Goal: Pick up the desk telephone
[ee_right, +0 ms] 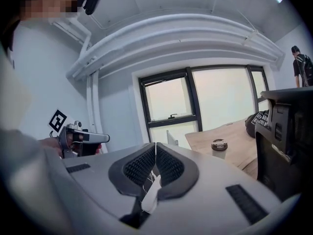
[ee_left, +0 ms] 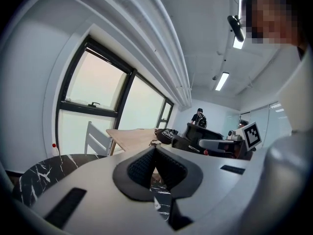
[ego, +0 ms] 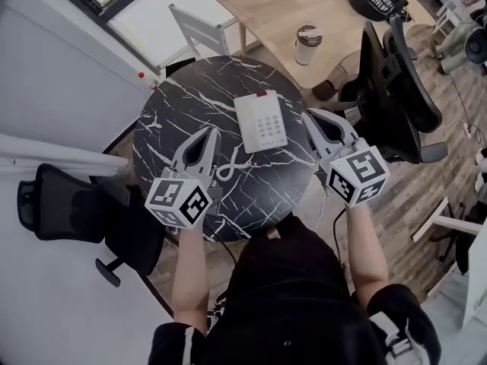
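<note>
Currently left hand-held gripper (ego: 211,133) and right hand-held gripper (ego: 309,115) flank the desk telephone (ego: 260,122) on the counter (ego: 171,116), jaws together and empty, probably staging a two-sided lift.

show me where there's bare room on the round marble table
Bare marble: the table left of the telephone out to the rim, and the near edge below the coiled cord. Crowded right of the telephone, by the right gripper.

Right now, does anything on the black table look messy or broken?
Nothing stands out. The white telephone lies flat on the marble table, its curly cord beside it. The lidded cup on the wooden table behind stands upright, nothing spilled.
</note>
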Action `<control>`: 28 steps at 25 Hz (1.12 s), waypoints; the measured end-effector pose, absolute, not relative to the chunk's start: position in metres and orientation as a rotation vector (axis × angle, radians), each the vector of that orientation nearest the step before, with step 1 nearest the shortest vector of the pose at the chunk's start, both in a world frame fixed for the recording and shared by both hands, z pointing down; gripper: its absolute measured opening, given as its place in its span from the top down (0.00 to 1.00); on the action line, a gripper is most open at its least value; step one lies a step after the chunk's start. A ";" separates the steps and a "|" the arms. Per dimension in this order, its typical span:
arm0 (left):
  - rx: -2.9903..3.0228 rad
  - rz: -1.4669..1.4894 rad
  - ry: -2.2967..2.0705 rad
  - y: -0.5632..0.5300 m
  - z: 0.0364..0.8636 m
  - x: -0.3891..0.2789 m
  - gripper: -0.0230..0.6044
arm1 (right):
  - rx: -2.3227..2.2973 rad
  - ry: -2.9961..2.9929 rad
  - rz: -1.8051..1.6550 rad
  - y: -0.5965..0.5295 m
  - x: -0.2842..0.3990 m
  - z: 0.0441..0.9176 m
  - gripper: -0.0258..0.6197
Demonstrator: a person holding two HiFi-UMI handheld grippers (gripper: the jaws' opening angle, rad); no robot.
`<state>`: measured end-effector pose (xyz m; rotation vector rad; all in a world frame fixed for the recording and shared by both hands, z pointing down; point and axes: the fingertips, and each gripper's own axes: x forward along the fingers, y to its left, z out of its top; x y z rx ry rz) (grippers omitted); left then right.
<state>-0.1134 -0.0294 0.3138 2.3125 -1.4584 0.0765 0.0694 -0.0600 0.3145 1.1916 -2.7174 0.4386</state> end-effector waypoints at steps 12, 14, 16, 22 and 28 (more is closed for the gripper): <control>2.162 0.169 -1.492 -0.055 0.374 -0.100 0.94 | 1.044 -2.653 0.548 -0.101 0.068 0.384 0.91; 2.137 0.188 -1.491 -0.054 0.385 -0.097 0.94 | 1.024 -2.638 0.566 -0.104 0.067 0.396 0.91; 2.115 0.204 -1.487 -0.053 0.396 -0.096 0.94 | 1.009 -2.622 0.582 -0.106 0.066 0.408 0.91; 2.045 0.230 -1.472 -0.049 0.427 -0.098 0.94 | 0.970 -2.570 0.633 -0.101 0.061 0.440 0.91; 2.000 0.245 -1.425 -0.051 0.459 -0.099 0.94 | 0.940 -2.512 0.659 -0.100 0.055 0.471 0.91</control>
